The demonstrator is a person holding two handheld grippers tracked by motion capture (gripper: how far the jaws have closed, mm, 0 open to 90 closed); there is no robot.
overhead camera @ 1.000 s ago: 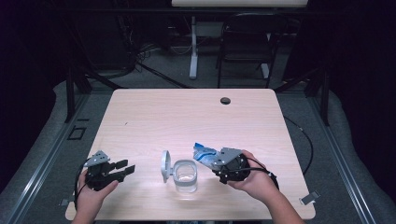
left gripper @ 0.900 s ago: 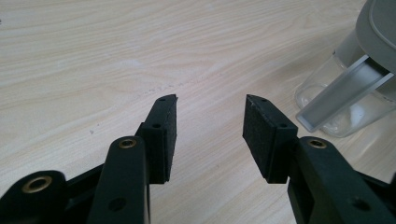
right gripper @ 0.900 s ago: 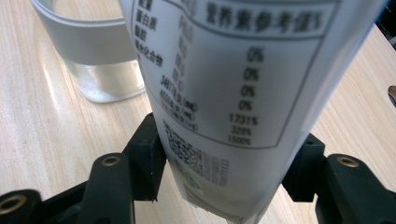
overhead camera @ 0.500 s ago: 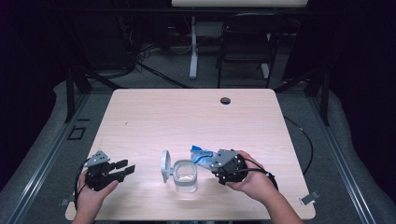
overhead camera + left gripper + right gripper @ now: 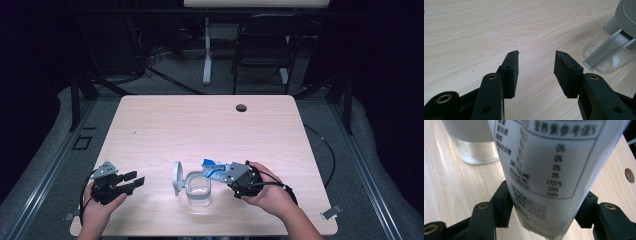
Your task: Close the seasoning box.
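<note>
Packet (image 5: 554,167) is sitting clamped between the jaws of my right gripper (image 5: 231,175), white on this face with a printed table of percentages and a small code block near its lower end; from above it is showing blue (image 5: 212,167). I am holding it tilted over the rim of the clear container (image 5: 199,189), whose grey lid (image 5: 176,175) is standing open. My left gripper (image 5: 536,66) is resting wide, holding nothing, near that container.

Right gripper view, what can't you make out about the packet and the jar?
- Packet: top cut off by the frame edge; small print blurred.
- Jar: rim cut off; contents unclear through its cloudy wall.
- Right gripper, high view: jaws hidden behind packet and body.
</note>
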